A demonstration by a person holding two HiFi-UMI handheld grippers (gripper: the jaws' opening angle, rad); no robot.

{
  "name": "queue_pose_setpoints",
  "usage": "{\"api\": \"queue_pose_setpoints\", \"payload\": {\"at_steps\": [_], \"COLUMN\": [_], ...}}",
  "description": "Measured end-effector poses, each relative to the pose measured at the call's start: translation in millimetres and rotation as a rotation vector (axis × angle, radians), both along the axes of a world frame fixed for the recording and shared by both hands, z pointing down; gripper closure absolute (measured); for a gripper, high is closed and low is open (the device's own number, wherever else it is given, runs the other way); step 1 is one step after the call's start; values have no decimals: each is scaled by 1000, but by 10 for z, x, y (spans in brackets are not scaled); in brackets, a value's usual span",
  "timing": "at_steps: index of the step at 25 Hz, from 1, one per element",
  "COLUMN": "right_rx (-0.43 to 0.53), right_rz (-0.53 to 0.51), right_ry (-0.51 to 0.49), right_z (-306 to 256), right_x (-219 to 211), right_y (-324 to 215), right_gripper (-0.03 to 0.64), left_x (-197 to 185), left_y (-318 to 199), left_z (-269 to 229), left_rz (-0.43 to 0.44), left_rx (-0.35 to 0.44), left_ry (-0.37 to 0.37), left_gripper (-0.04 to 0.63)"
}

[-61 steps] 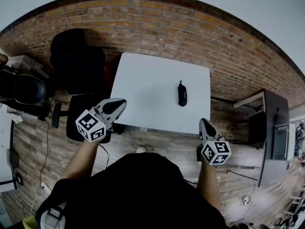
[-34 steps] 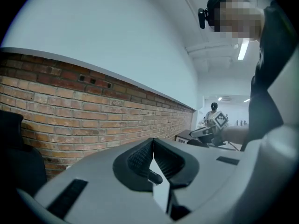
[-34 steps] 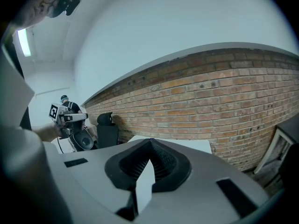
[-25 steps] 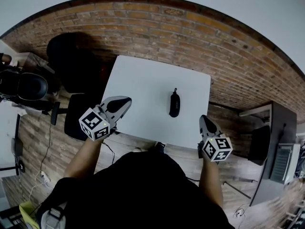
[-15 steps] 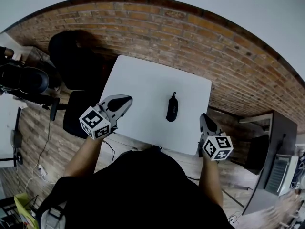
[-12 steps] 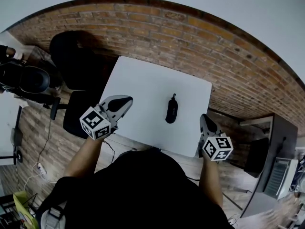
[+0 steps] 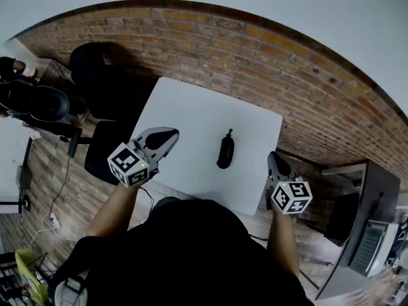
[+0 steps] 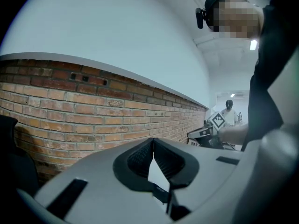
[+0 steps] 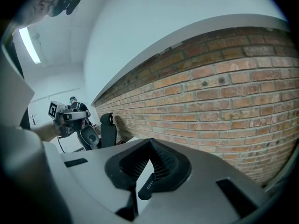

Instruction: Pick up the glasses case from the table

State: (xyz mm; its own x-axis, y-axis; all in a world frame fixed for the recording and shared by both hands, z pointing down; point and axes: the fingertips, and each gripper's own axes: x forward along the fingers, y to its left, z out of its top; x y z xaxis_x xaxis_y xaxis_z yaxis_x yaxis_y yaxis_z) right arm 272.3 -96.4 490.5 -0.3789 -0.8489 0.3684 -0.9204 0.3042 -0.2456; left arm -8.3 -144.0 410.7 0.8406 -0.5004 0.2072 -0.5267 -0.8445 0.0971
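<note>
Glasses case [image 7: 225, 152] flat on white table [image 7: 191, 110], long axis running away from the person. Left gripper [image 7: 168, 135] and right gripper [image 7: 274, 159] flank it, both closed, empty. Right looks slightly nearer.

— What's moved since I last looked?
— I've closed in: the table [image 7: 191, 107] sits nearer, and the glasses case [image 7: 225, 152] has dropped from ahead to level between my left gripper [image 7: 171, 133] and right gripper [image 7: 273, 157]
</note>
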Motion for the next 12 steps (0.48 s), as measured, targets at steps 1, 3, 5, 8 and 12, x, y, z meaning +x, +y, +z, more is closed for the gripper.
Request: {"api": "queue_pose_setpoints", "payload": {"at_steps": [1,3,5,8,12], "right_rx": [-1,-4,-5,-9,-12], "right_rz": [-1,0,0,-6,-7], "right_ry": [-1,-5,-8,-10,-5], "right_z": [9,30,49,78,82], "right_x": [19,50,72,85,74], "right_y": [0,13,20,19,15], "right_gripper": [601,601,601,601,601], "left_x": [29,65,78,89,76], "left_y": [12,43,52,50,51], "left_z": [1,13,28,15,17], "left_rz": [3,7,5,-5,-10], "left_rx": [0,-1,0,0,5], "left_ry": [-2,-11,-19,-17,-8], "left_gripper": [583,583,583,583,583]}}
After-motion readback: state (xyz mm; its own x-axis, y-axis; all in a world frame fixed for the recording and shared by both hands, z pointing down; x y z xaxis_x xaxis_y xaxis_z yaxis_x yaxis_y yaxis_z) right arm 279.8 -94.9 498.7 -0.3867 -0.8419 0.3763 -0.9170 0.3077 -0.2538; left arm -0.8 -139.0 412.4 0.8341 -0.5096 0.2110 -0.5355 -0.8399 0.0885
